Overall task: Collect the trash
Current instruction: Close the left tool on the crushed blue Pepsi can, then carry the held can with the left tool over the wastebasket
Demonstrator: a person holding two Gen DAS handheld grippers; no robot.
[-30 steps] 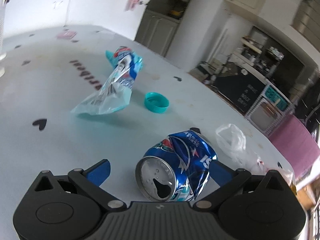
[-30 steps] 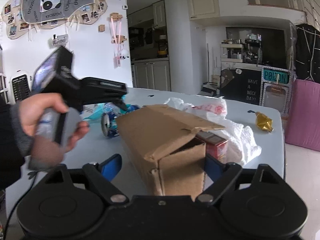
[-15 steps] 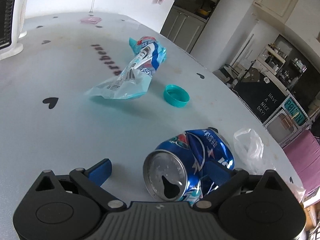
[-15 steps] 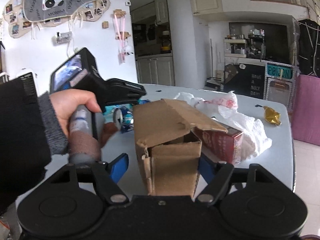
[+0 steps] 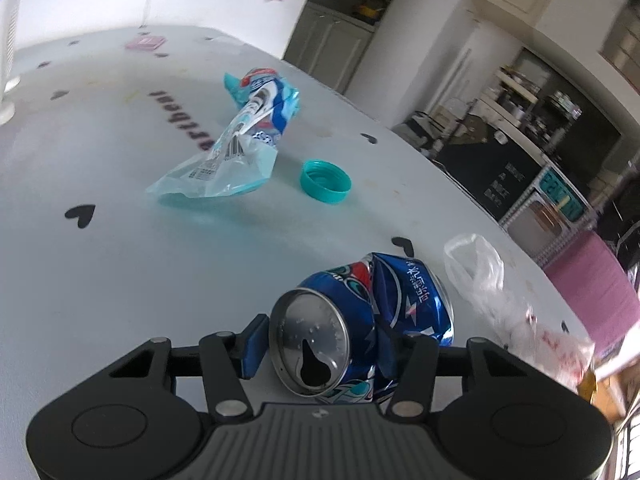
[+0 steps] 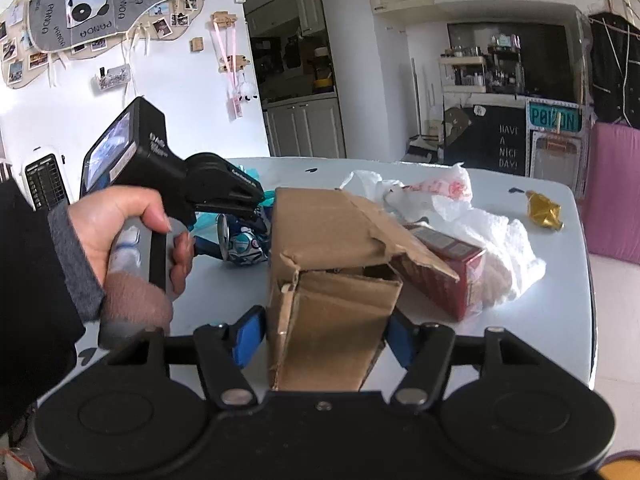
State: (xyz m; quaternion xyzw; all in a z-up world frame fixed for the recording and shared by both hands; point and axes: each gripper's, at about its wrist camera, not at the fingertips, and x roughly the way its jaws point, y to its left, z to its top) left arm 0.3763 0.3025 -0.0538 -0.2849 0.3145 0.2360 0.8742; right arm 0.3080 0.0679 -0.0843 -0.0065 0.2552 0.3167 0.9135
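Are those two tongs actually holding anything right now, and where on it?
The left tongs have just closed on the crushed blue can, across its sides near the top. The right tongs have closed on the cardboard box, across its near end.

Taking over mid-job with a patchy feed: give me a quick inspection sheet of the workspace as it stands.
Surface: white table with black heart marks.
Job's things: crushed blue can; cardboard box; snack wrapper; teal cap.
Clutter: plastic bag, red carton, white paper towel, gold foil.
Grippers: left gripper has just been closing, pads against the can; right gripper has just been closing, pads against the box.
Cables: nothing seen.
Surroundings: kitchen cabinets, photo wall.
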